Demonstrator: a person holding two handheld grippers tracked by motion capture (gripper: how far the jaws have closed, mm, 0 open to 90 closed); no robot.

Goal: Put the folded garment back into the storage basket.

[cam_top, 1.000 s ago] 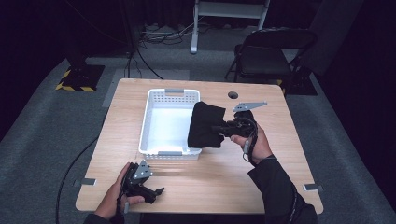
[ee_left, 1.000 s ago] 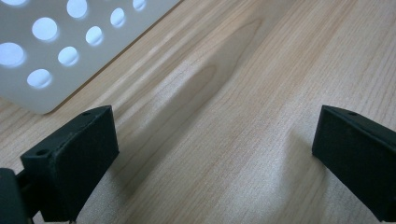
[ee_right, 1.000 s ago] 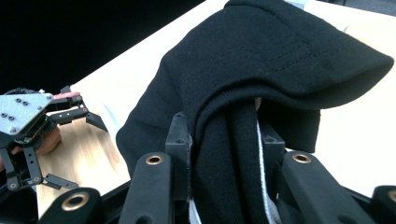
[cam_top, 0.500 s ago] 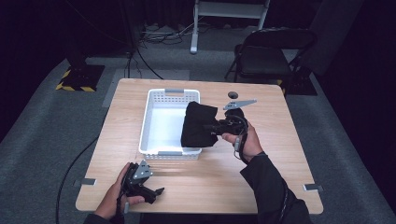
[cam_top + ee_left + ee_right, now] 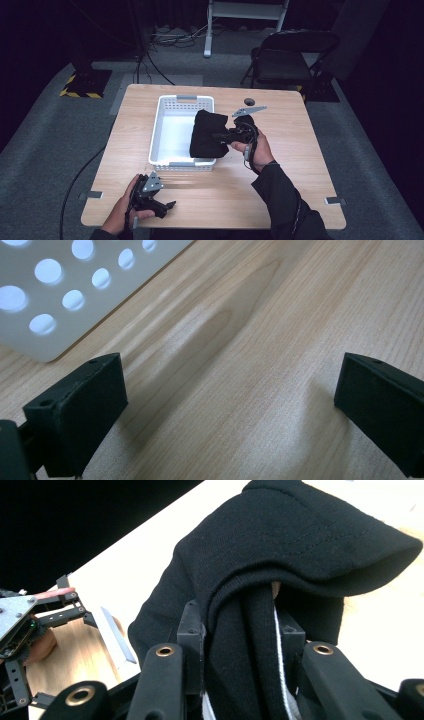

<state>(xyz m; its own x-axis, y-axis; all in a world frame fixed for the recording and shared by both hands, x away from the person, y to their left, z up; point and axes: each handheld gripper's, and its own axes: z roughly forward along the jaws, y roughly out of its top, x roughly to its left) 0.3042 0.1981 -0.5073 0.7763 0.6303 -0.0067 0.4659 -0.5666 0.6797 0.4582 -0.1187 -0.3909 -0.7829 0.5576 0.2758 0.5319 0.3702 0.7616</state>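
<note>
A folded black garment (image 5: 207, 134) hangs over the right rim of a white perforated basket (image 5: 170, 131) in the high view. My right gripper (image 5: 223, 136) is shut on that garment; in the right gripper view the black knit cloth (image 5: 280, 575) is bunched between the two jaws. My left gripper (image 5: 167, 207) rests near the table's front edge, held by a hand. In the left gripper view its jaws stand wide apart over bare wood, with the basket's wall (image 5: 60, 285) at upper left. Nothing lies between them.
The wooden table (image 5: 290, 170) has a dark round hole (image 5: 249, 101) near its far edge. A black folding chair (image 5: 287, 60) stands behind the table, with a white stand and cables on the floor beyond. The left gripper (image 5: 30, 630) shows at far left in the right gripper view.
My right gripper has carried the black garment to the left, so it now hangs further over the basket. The left gripper has stayed put.
</note>
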